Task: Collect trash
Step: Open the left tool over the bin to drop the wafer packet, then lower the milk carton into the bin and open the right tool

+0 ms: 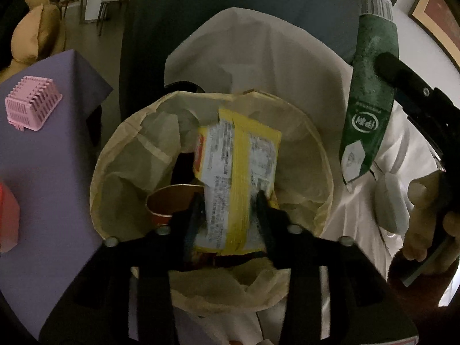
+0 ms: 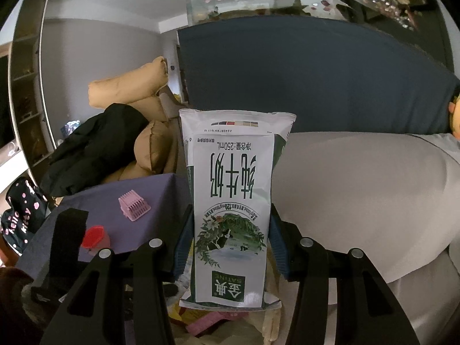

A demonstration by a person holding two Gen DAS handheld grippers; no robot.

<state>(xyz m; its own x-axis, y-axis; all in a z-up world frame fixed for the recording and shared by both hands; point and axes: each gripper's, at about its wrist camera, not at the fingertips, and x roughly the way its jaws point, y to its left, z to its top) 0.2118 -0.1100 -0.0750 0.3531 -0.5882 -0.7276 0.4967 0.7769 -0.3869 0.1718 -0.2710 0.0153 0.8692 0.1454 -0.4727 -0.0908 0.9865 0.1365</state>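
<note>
While both tongs hang over the lined trash bin (image 1: 120, 172), each has a piece of trash between its fingers.
Left of the bin, a purple counter (image 1: 57, 155) carries a pink basket (image 1: 31, 103). The right tongs (image 2: 231, 247) clench an upside-down milk carton (image 2: 233, 201). The left tongs (image 1: 228, 207) flank a yellow wrapper (image 1: 238, 172) over the bin's mouth, beside a paper cup (image 1: 169, 201); pad contact unclear.

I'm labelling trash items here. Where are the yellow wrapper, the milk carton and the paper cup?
yellow wrapper (image 1: 241, 172): left wrist view, on its yellow centre seam.
milk carton (image 2: 231, 189): right wrist view, on its white printed front.
paper cup (image 1: 169, 201): left wrist view, on its brown inside wall.
</note>
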